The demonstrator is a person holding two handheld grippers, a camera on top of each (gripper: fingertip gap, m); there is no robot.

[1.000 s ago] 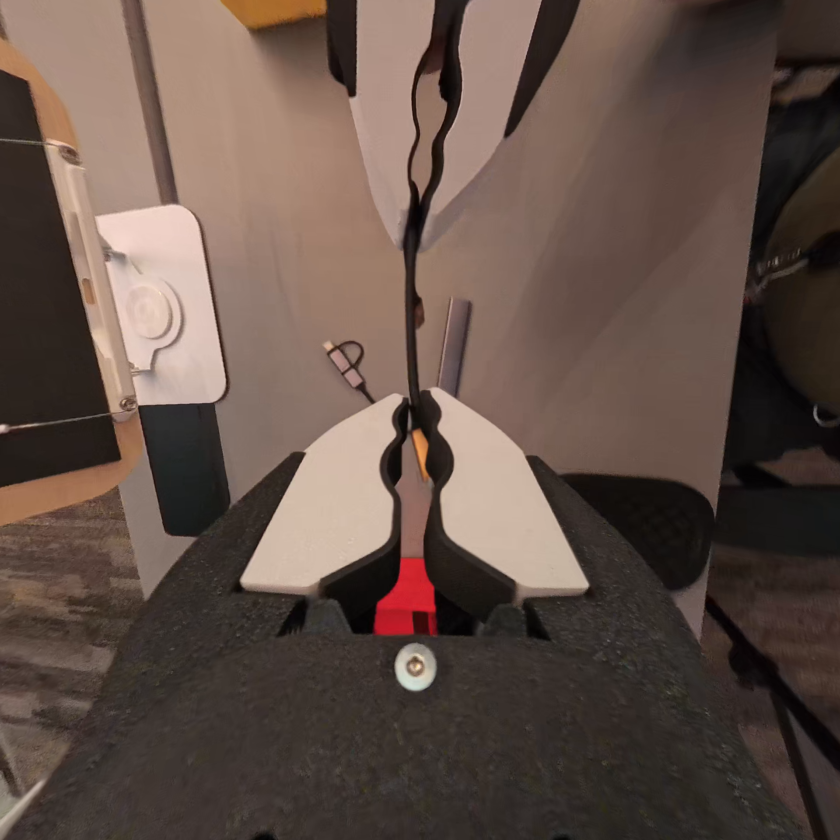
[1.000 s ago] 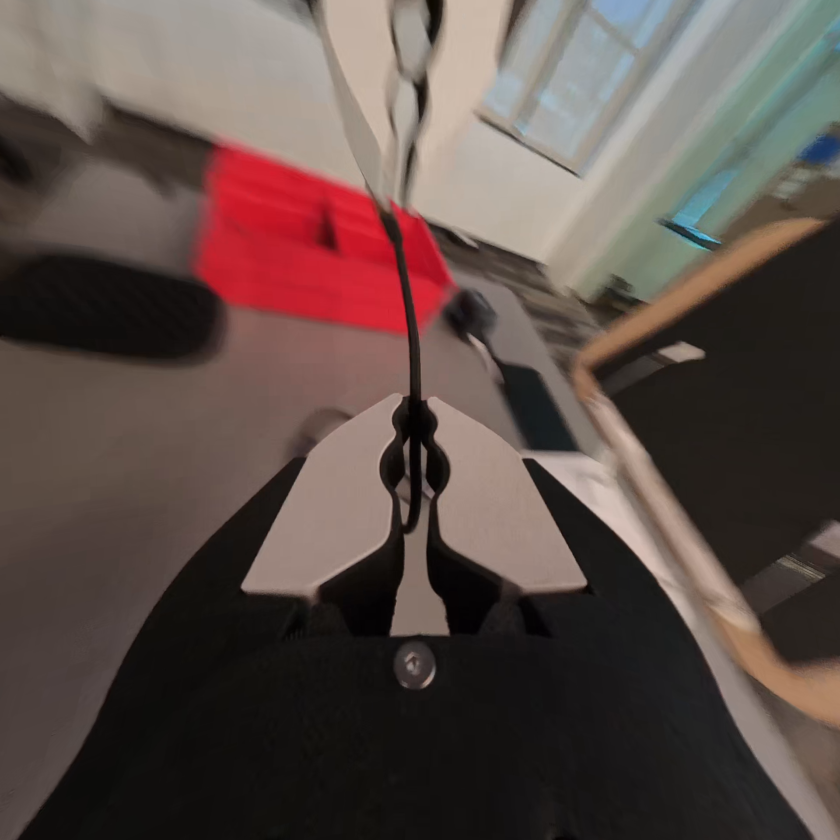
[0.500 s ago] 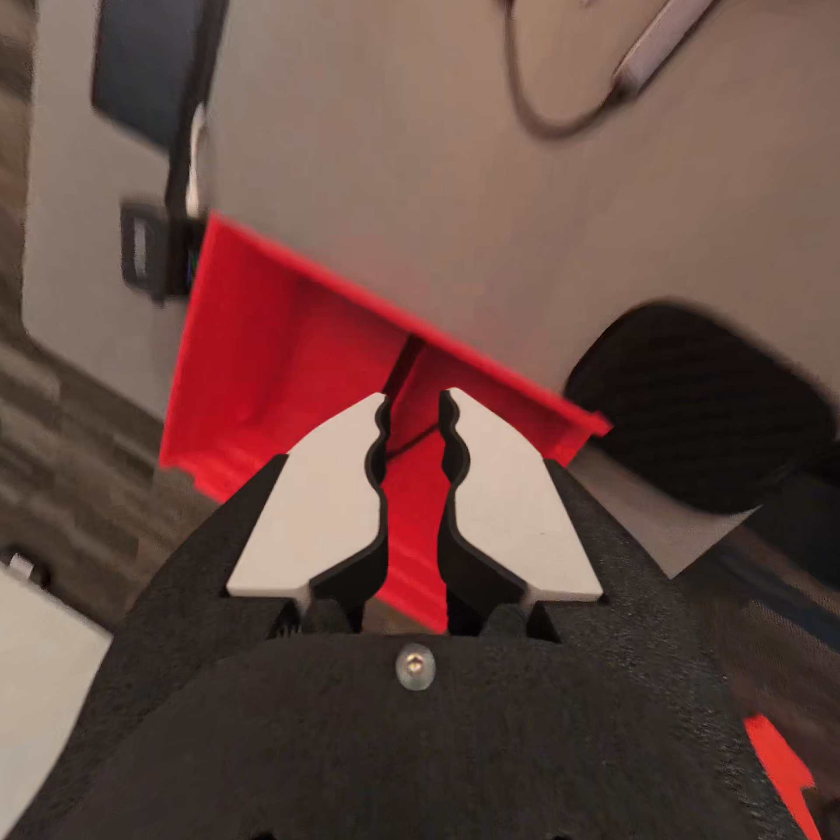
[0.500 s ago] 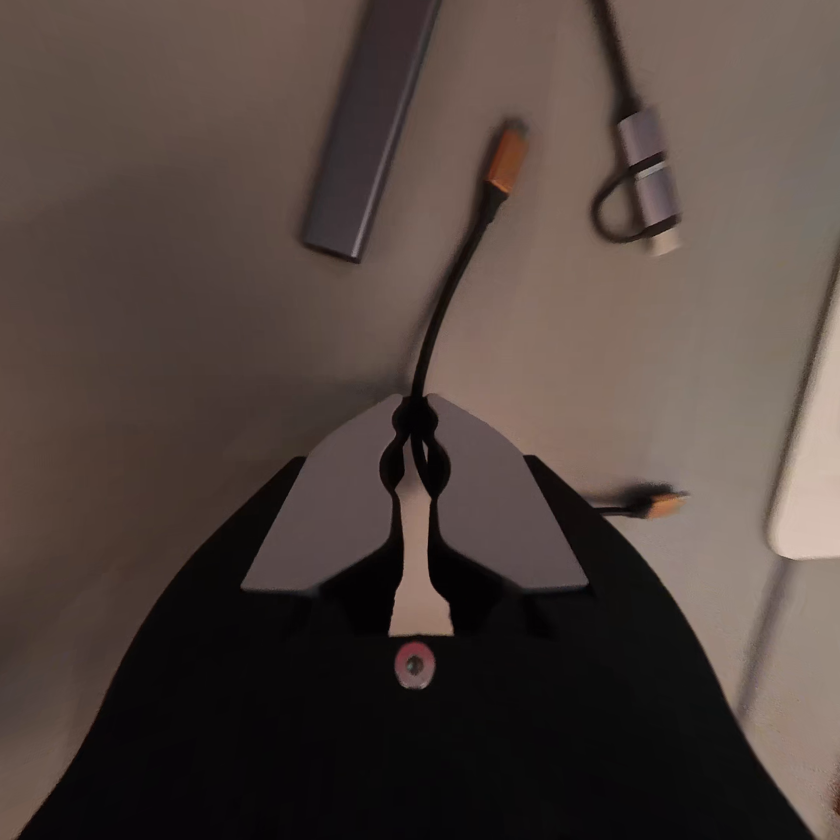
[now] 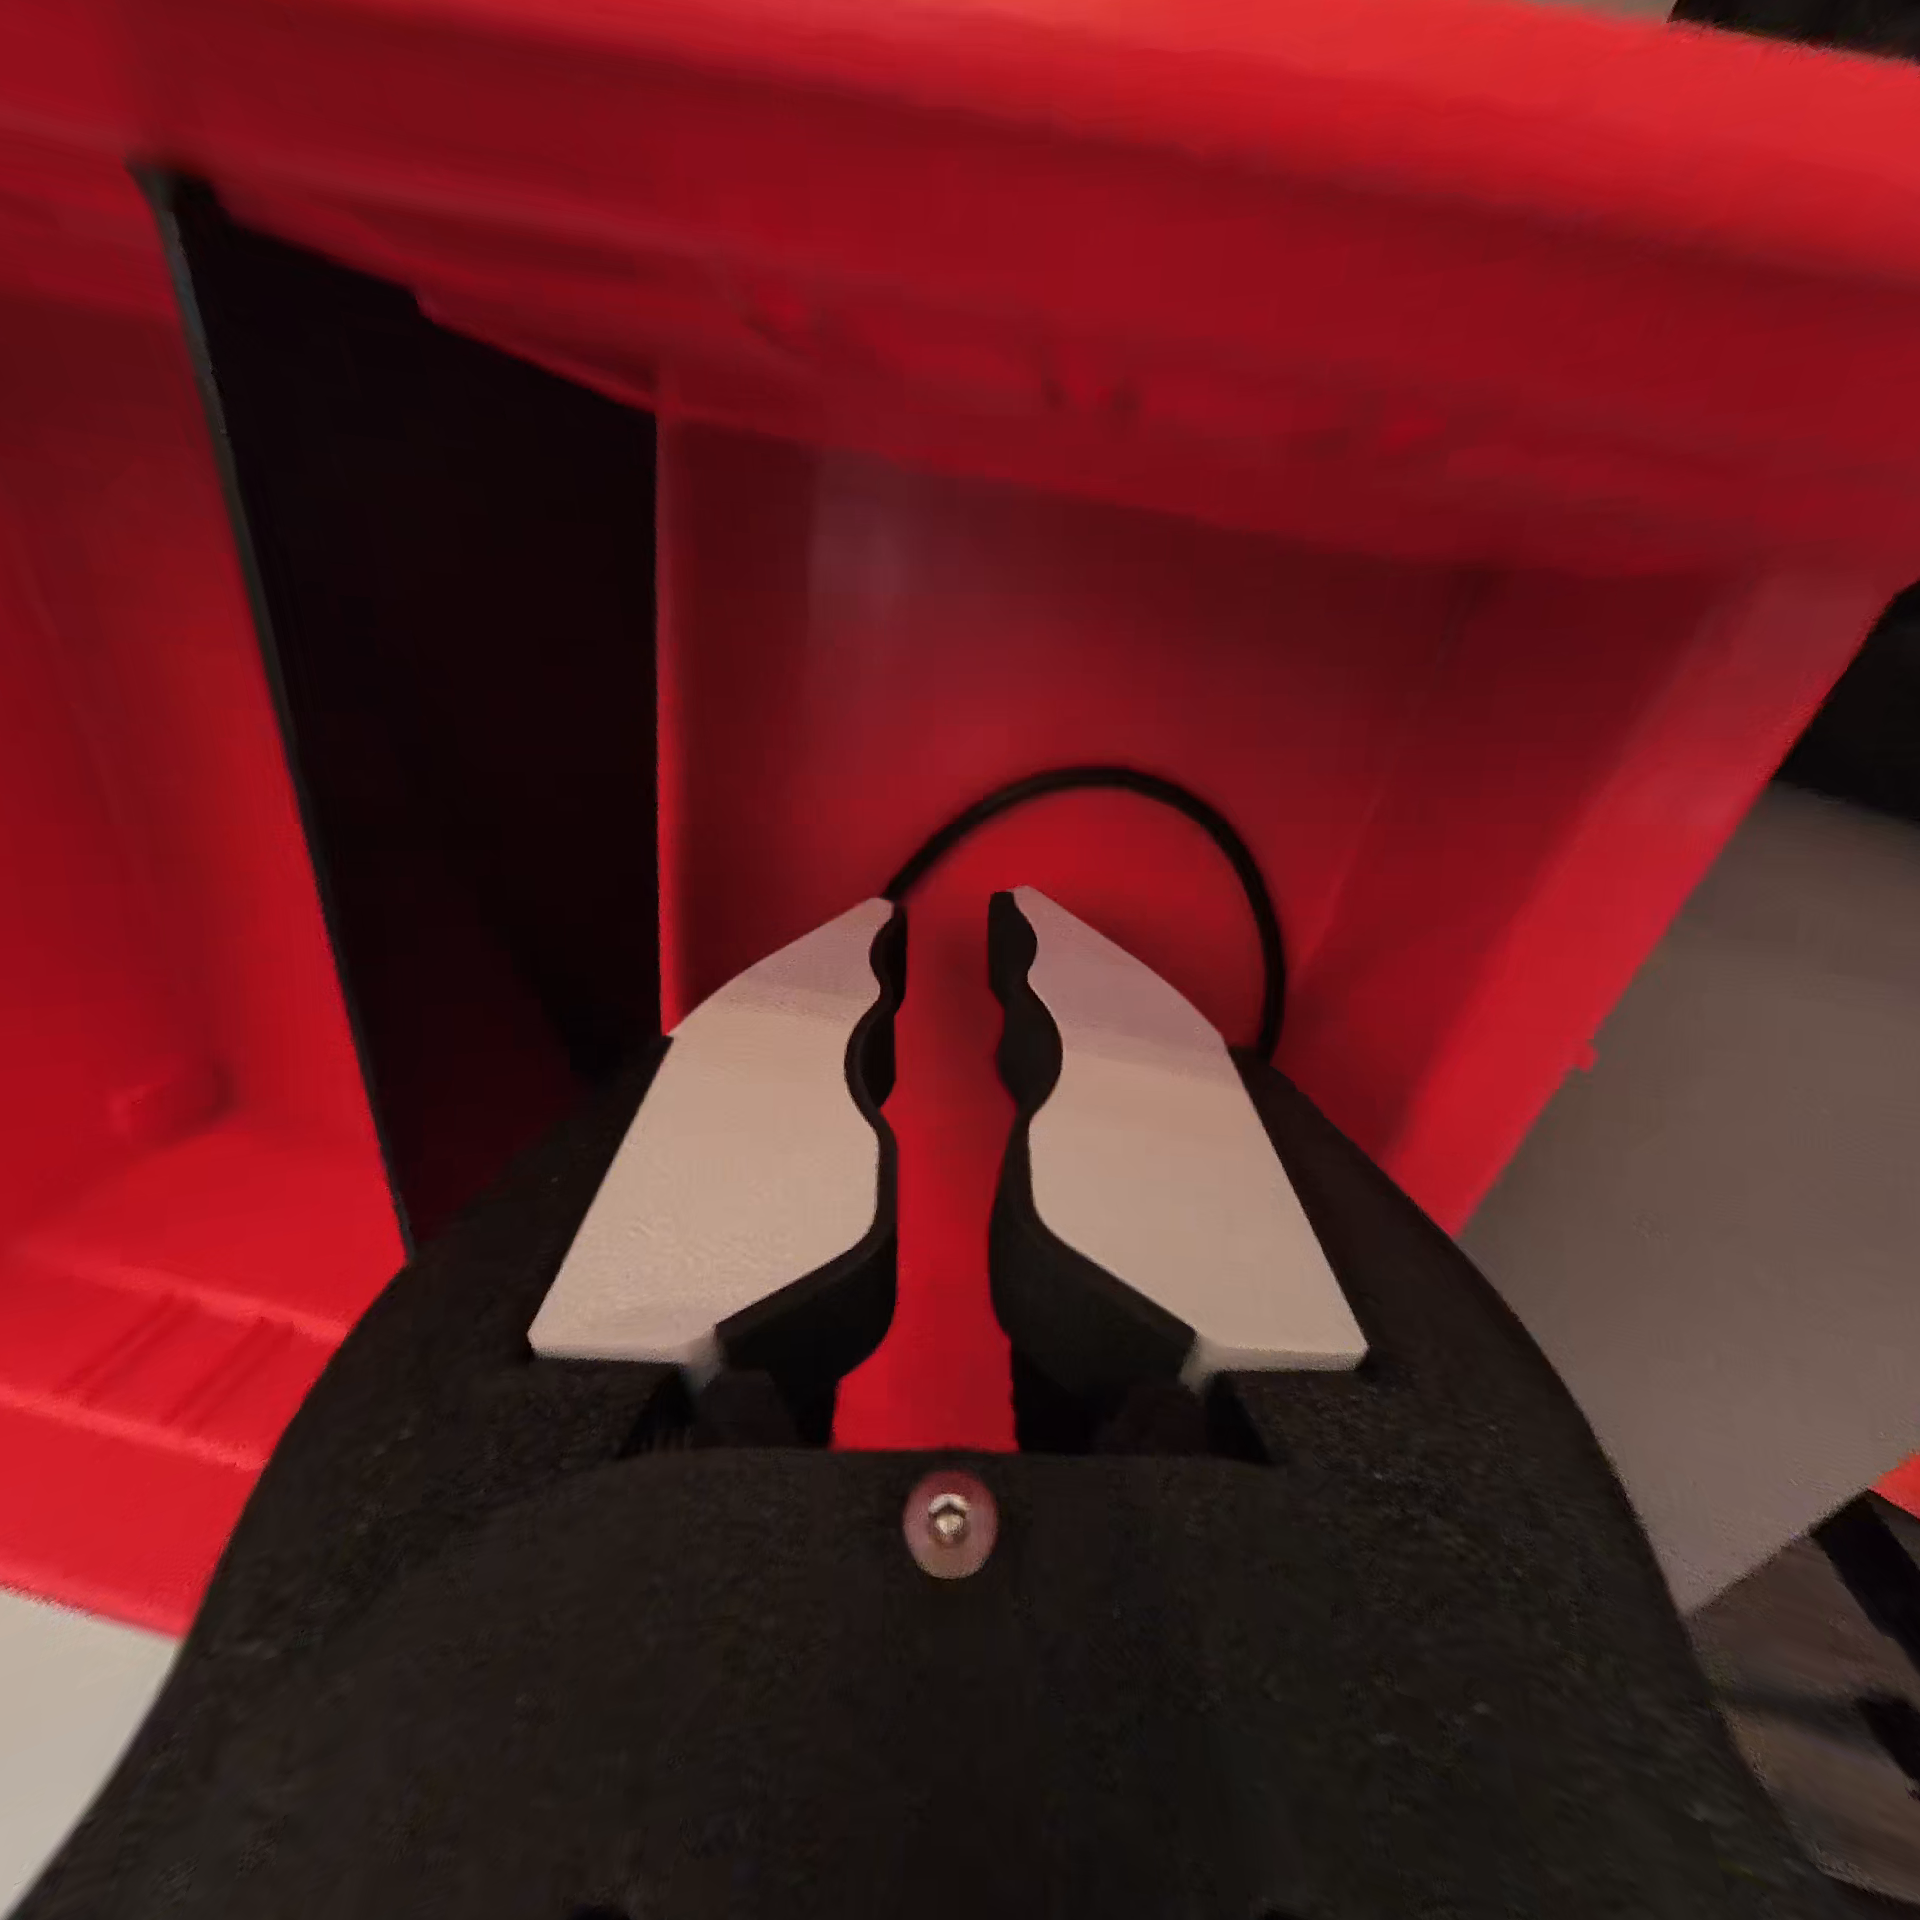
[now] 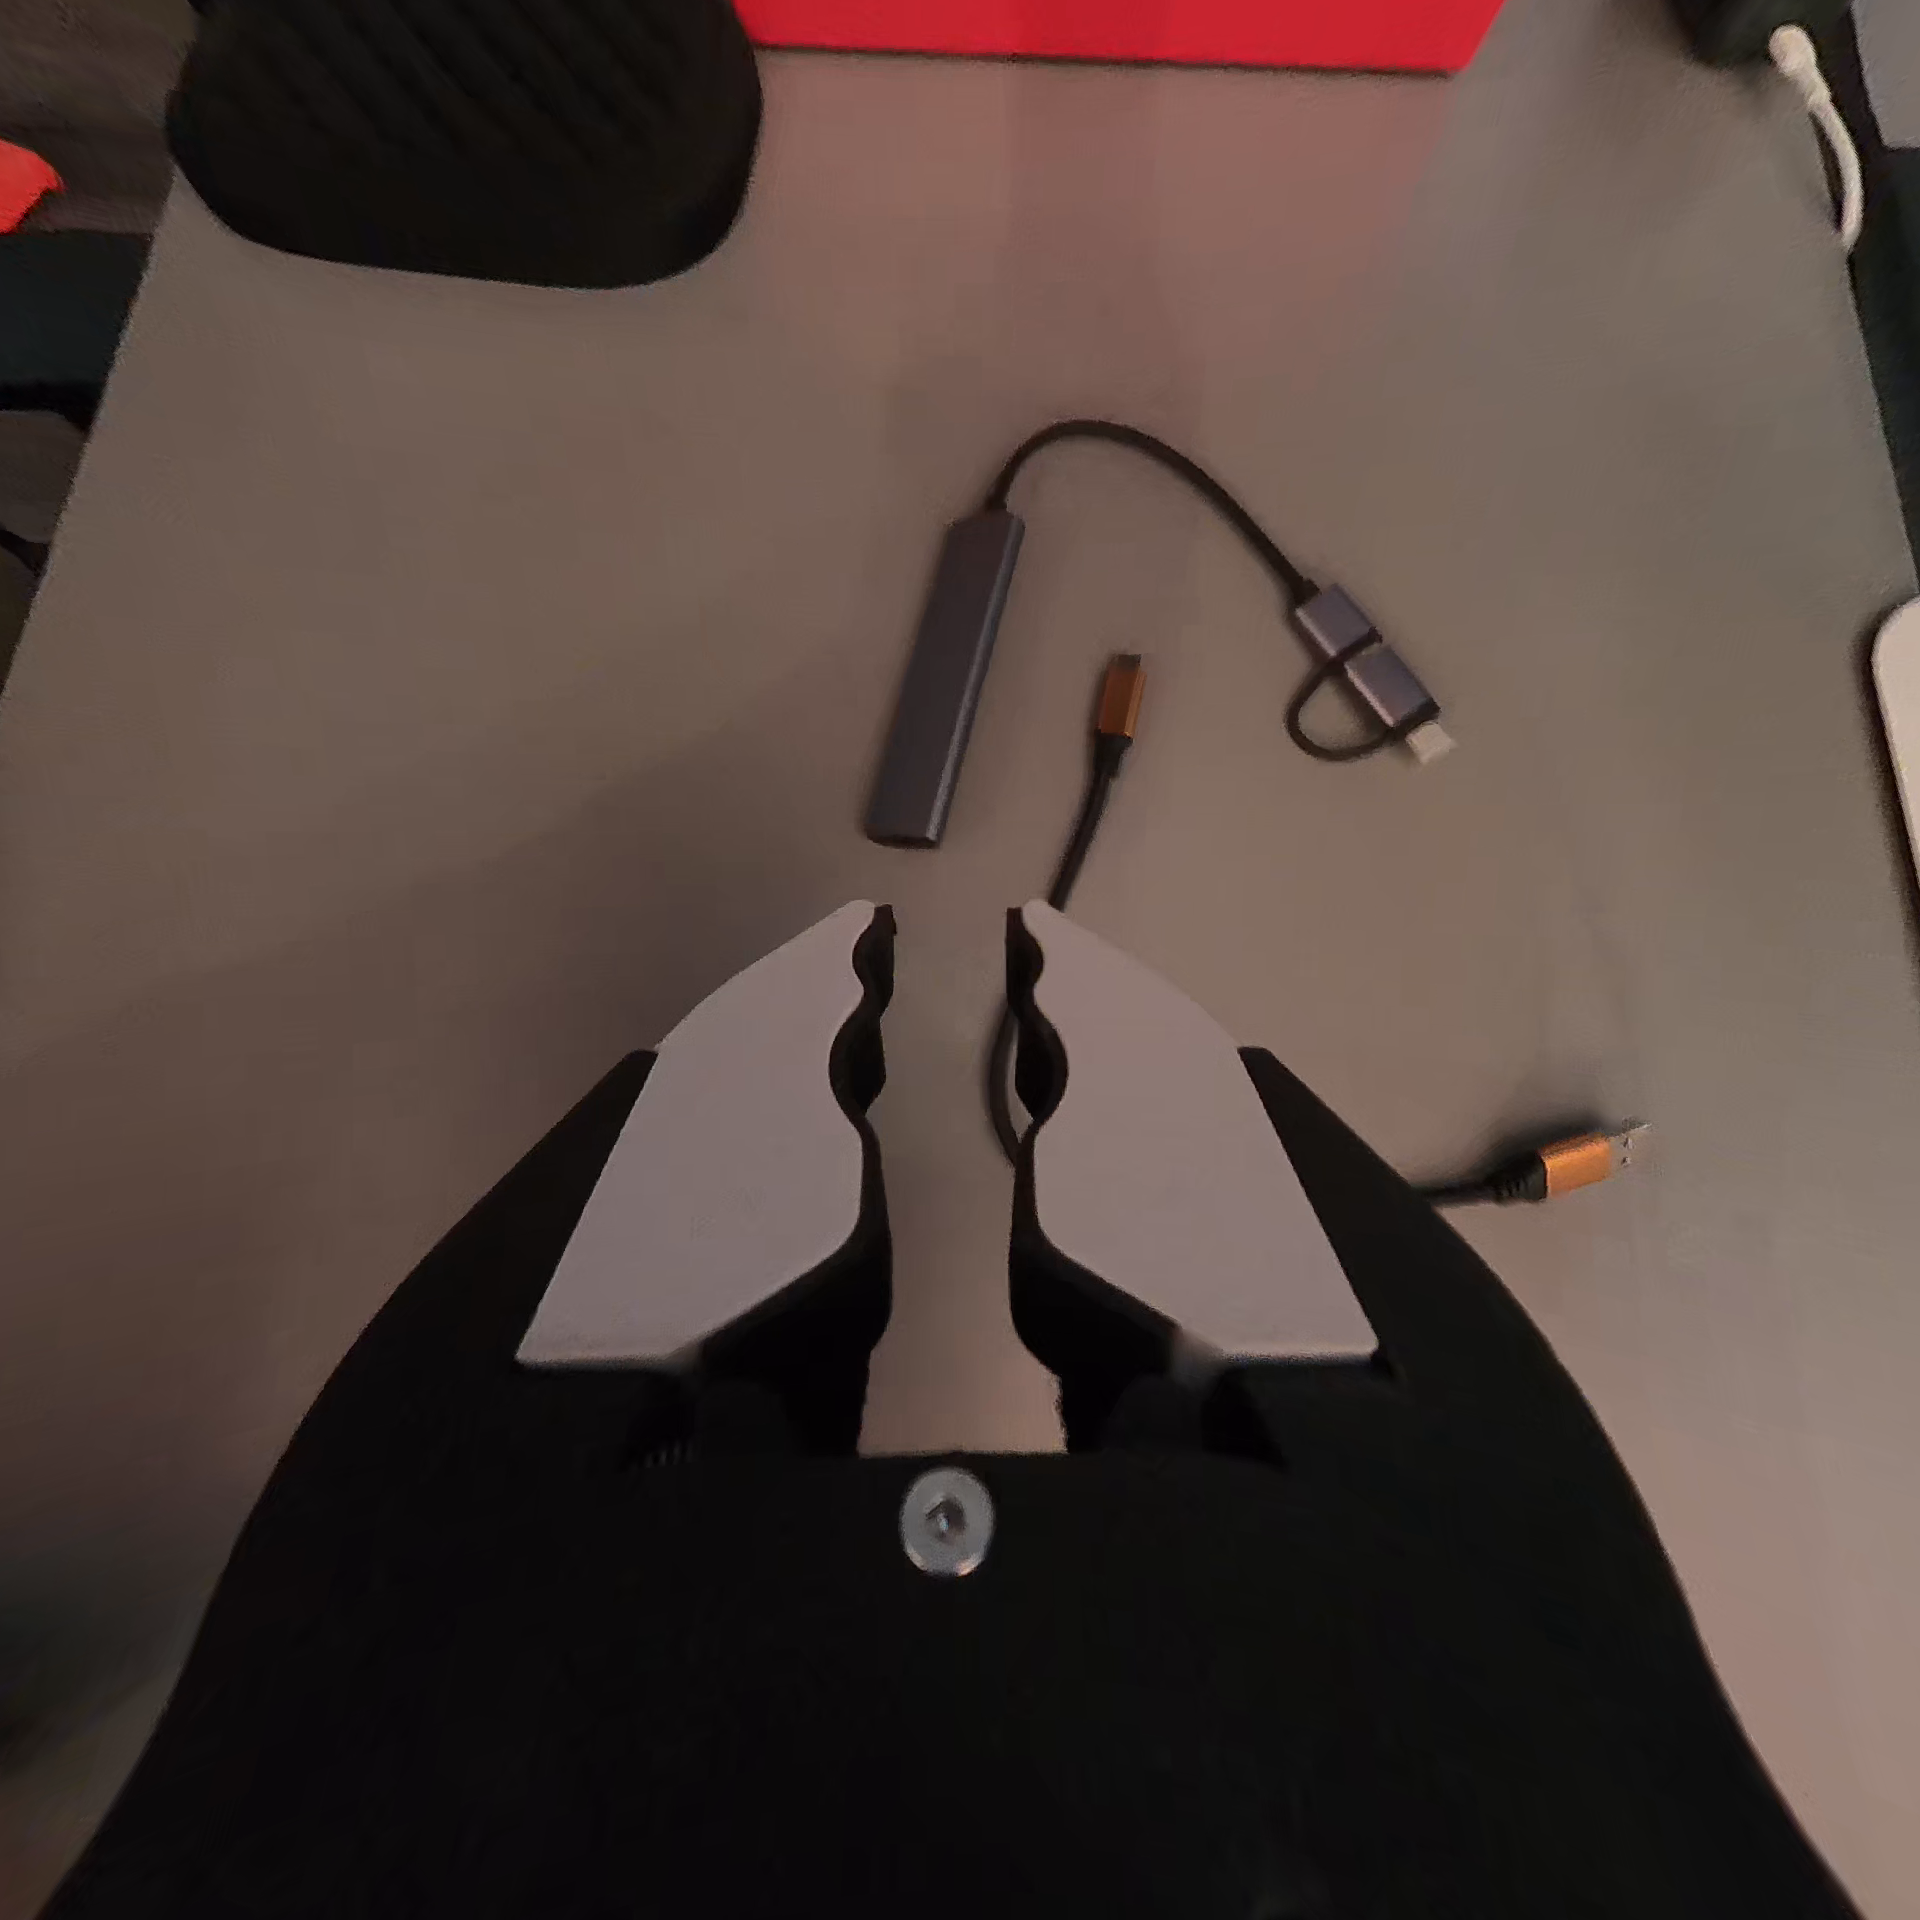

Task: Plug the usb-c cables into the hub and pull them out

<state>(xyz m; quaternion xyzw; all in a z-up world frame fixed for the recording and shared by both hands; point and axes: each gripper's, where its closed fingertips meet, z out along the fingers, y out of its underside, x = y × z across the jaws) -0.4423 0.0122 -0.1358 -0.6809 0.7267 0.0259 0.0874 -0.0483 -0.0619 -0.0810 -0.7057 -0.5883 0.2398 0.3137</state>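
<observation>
Lay flat on table (image 6: 520, 675), just ahead of right gripper (image 6: 943, 912): grey hub (image 6: 948, 681), slightly left of the tips, ports unoccupied. Cable (image 6: 1086, 821) with orange usb-c plug (image 6: 1122, 701) lay just beside hub on its right, plug pointing away from gripper, not inserted; cord ran back between the spread jaws, close against the right finger, looked unclamped. Other orange plug (image 6: 1584, 1155) off to gripper's right, well apart from hub. Hub's own lead and grey adapter (image 6: 1361, 670) ahead and to the right. Likely set down parallel to hub for an easy regrasp at the plug. Black pad (image 6: 468, 135) far ahead-left.

Left gripper (image 5: 943, 909) spread, gripping nothing, nosed into red bin (image 5: 1039, 208); thin black cable loop (image 5: 1091, 774) just past the tips against the bin wall, ends hidden. Probably fetching another cable.

Seen by right view only: hub, plugs, table layout. Seen by left view only: bin interior, dark divider (image 5: 416, 675) left of tips, the loop.
</observation>
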